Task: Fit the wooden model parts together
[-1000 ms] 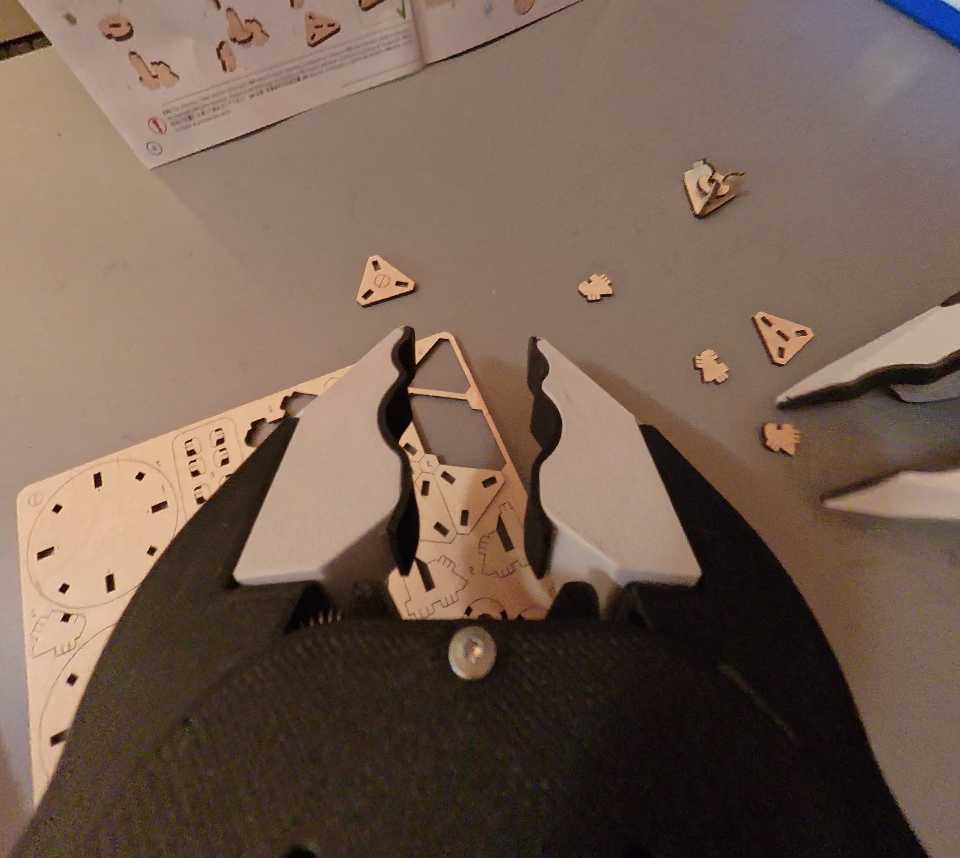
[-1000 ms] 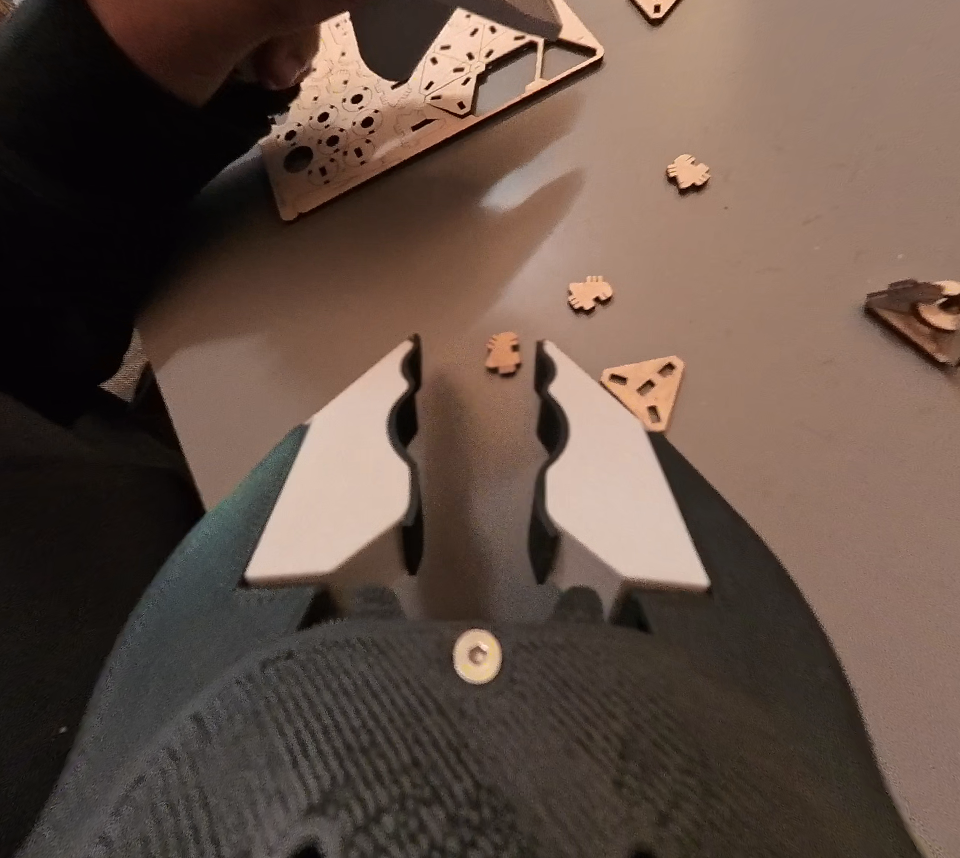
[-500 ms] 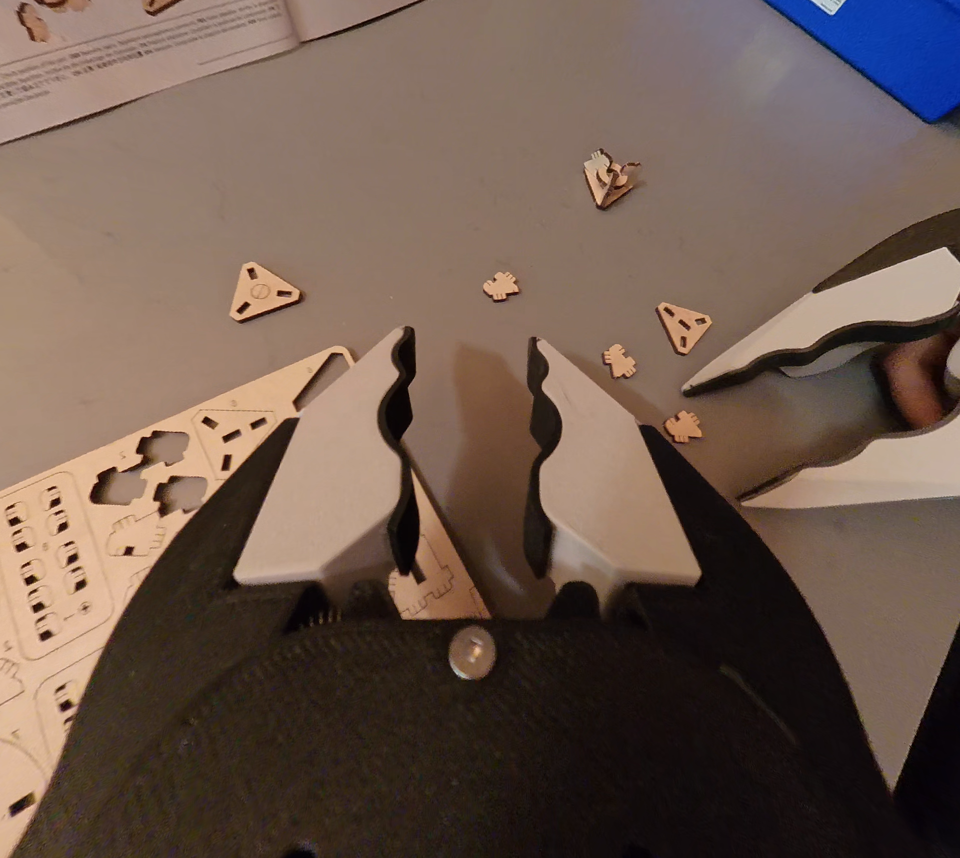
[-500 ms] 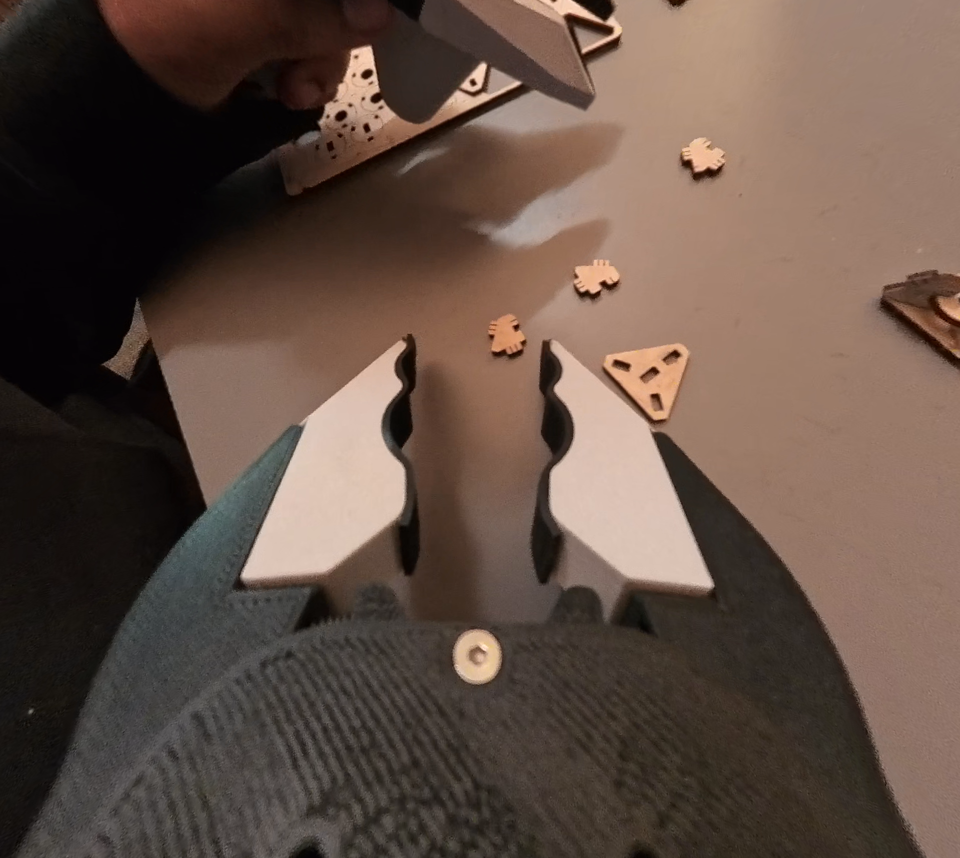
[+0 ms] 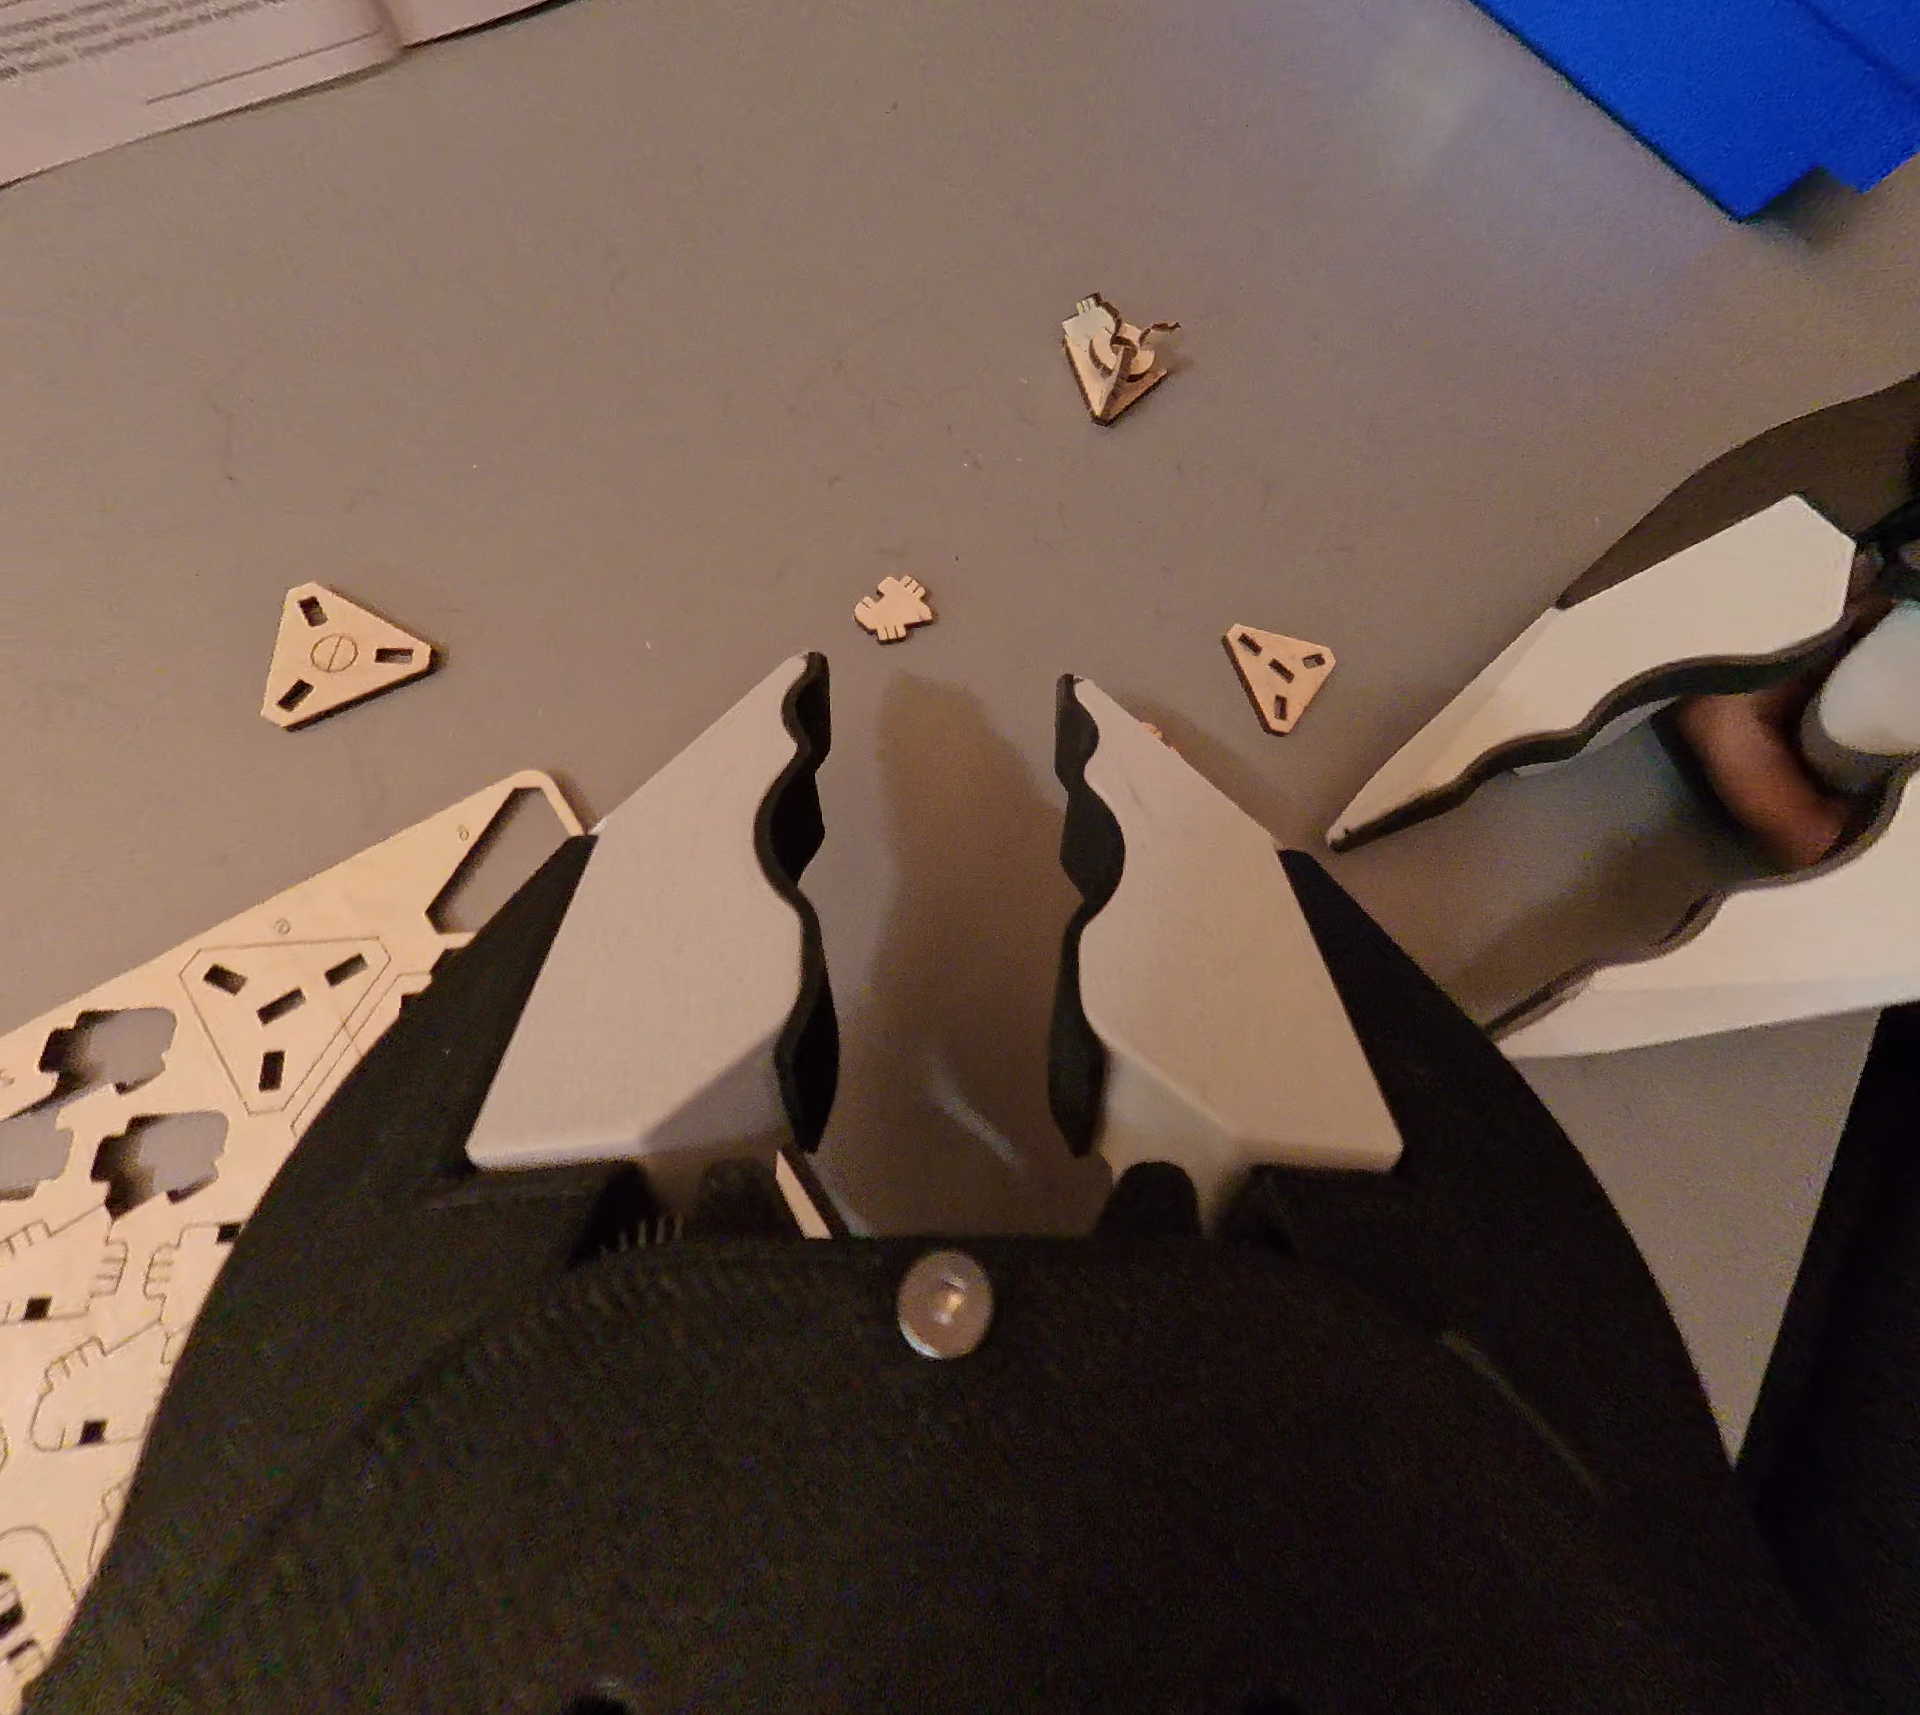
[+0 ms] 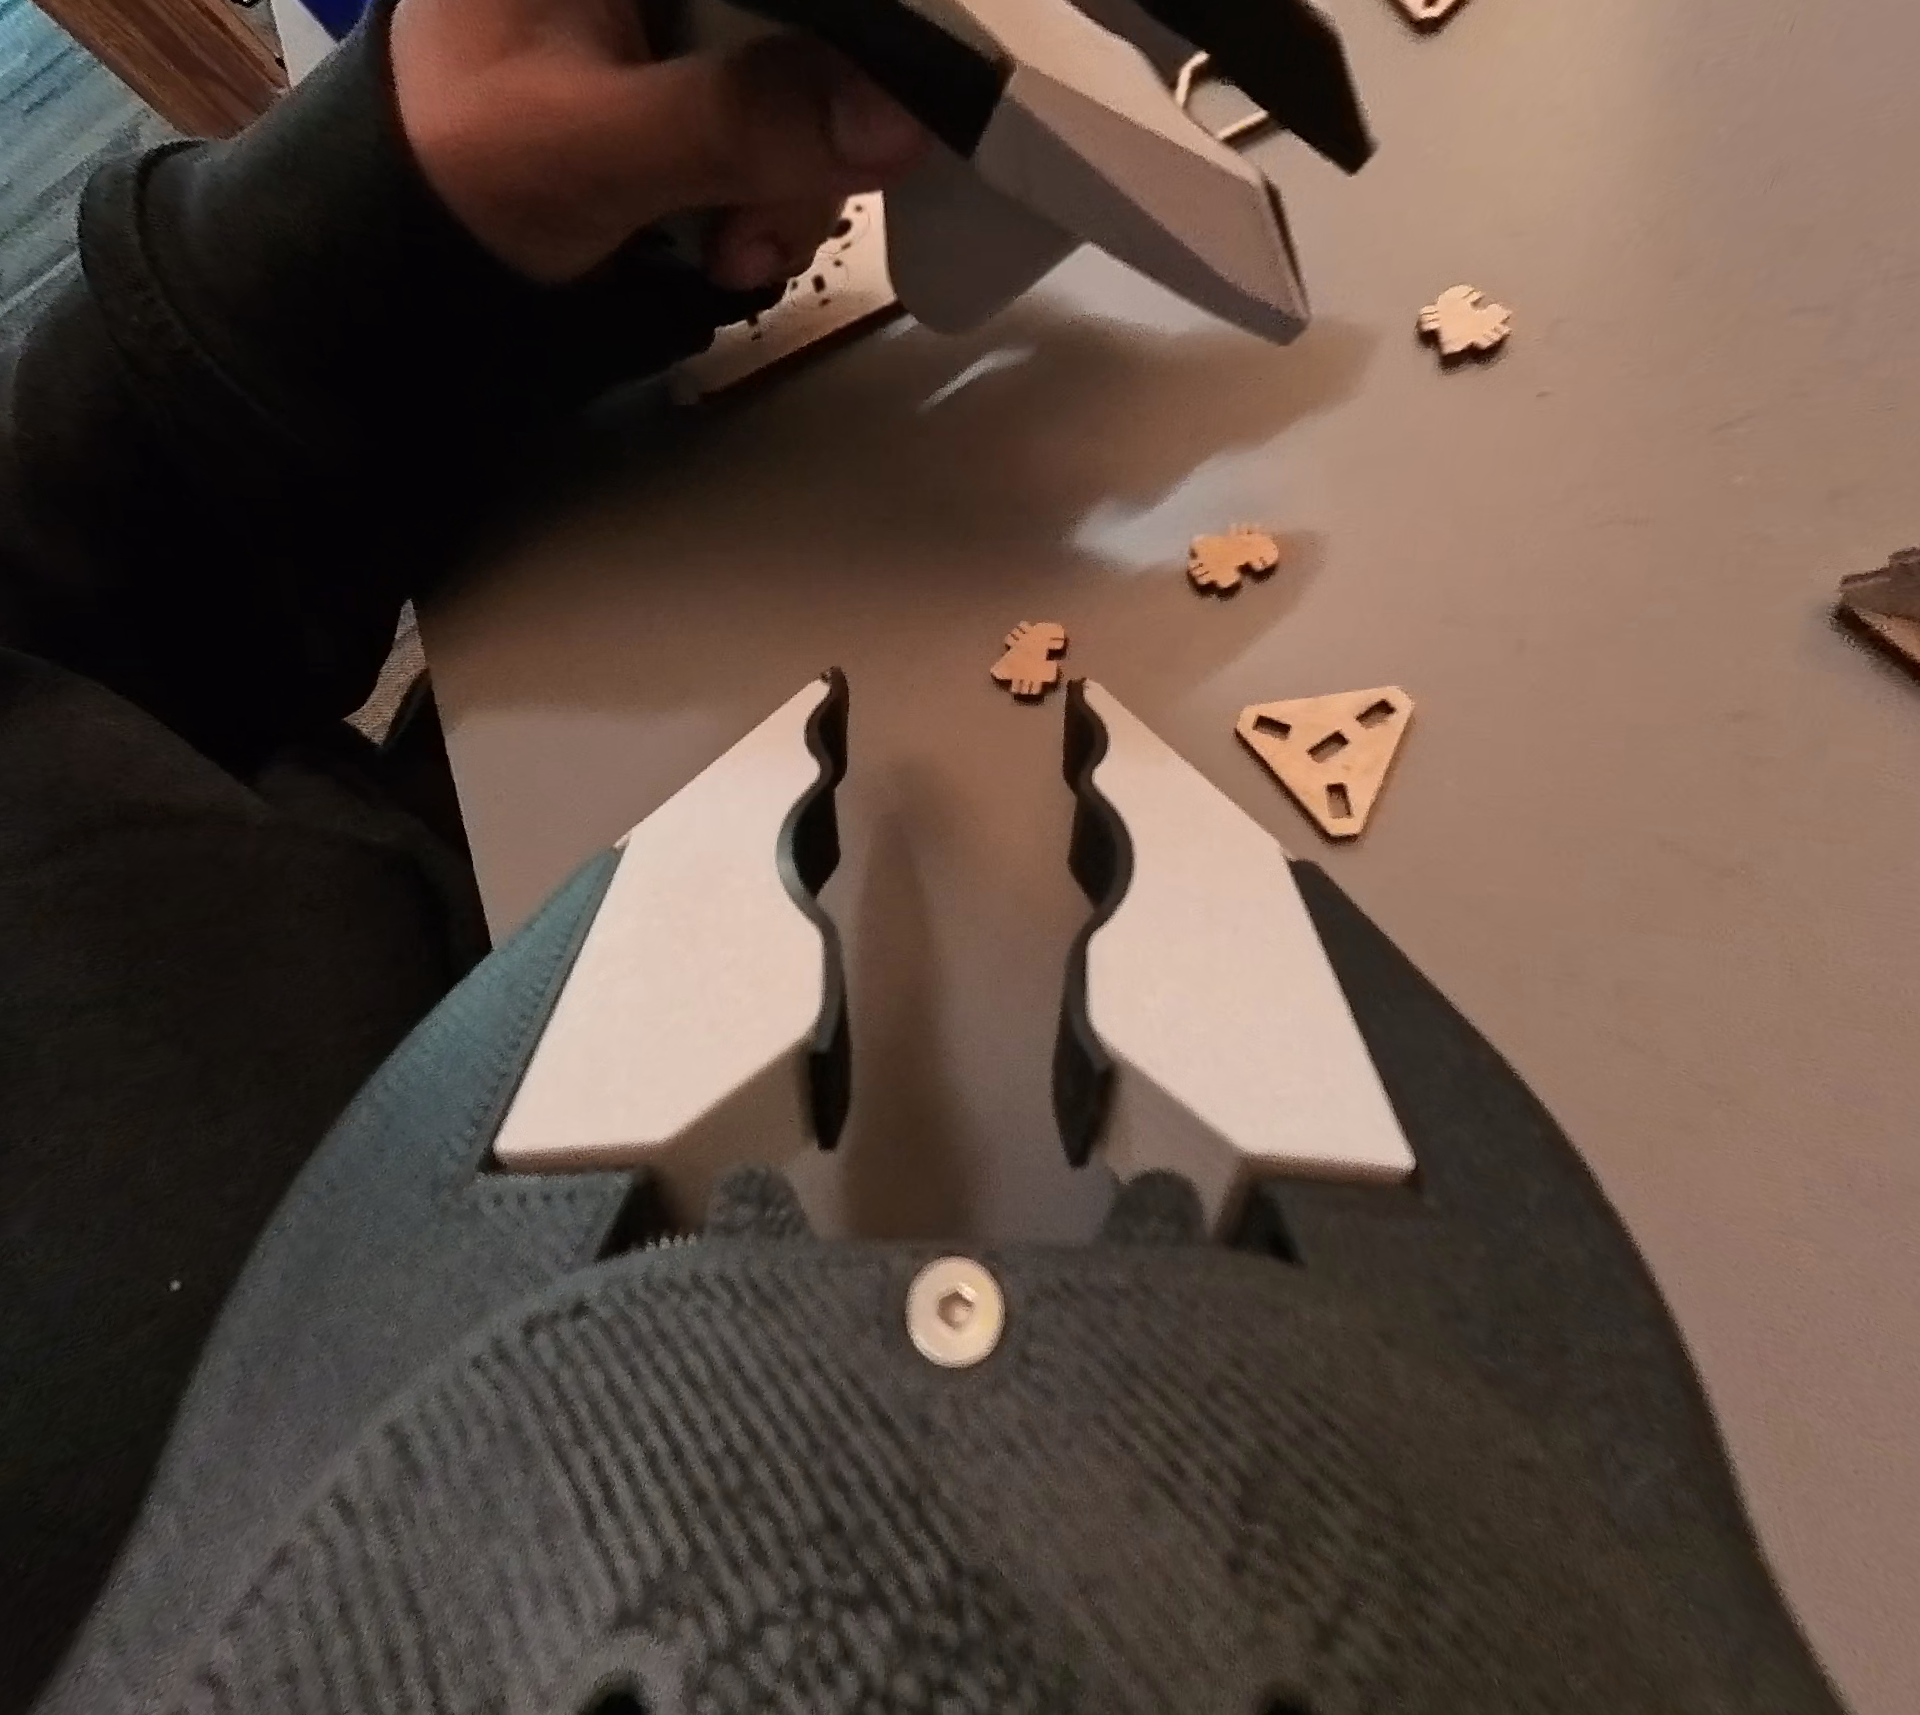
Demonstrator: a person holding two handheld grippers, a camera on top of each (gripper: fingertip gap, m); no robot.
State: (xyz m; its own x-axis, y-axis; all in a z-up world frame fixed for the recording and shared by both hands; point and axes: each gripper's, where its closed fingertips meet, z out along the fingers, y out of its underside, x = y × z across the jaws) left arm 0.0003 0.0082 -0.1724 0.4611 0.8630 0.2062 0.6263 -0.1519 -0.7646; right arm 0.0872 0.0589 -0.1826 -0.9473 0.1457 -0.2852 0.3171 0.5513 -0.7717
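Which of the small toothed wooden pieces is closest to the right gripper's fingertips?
The toothed piece just ahead of the right gripper, beside its right fingertip. The other two toothed pieces lie farther out.

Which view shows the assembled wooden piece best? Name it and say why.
The left wrist view: the assembled wooden piece sits whole on the grey table, ahead of the open left gripper. The right wrist view catches only a dark, cropped corner of it at the right edge.

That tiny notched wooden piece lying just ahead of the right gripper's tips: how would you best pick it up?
The small notched piece lies flat on the grey table, so probably come straight down from above and pinch its thin edges across the narrower width. The right gripper stands open and empty beside it.
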